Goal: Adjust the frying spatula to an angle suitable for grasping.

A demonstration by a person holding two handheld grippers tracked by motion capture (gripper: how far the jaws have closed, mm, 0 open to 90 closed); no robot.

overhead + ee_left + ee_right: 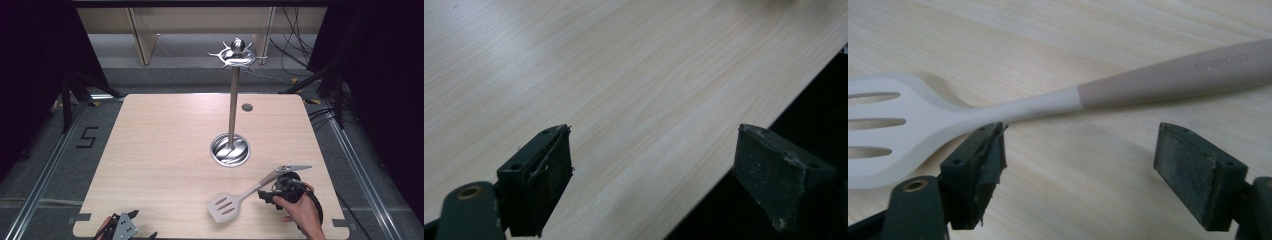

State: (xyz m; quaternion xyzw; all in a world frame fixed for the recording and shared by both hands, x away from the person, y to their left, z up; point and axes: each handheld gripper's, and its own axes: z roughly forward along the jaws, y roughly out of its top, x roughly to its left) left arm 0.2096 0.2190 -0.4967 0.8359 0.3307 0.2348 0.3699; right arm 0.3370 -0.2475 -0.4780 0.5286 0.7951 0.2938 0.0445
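Note:
A slotted spatula (243,195) with a white head and a taupe handle lies flat on the wooden table (165,150) at the front right, head towards the front. In the right gripper view the spatula (1048,107) lies crosswise just beyond the jaw tips. My right gripper (264,193), held in a hand, stands open beside the handle; the right gripper (1080,160) has only bare table between its pads. My left gripper (143,225) rests at the front left edge. The left gripper (654,165) is open and holds nothing, with one jaw past the table's edge.
A metal utensil stand (233,105) rises from a round steel base (230,149) right of the table's centre, with a ring of hooks (238,55) at its top. A small grey grommet (247,107) sits behind it. Dark curtains and cables flank the table.

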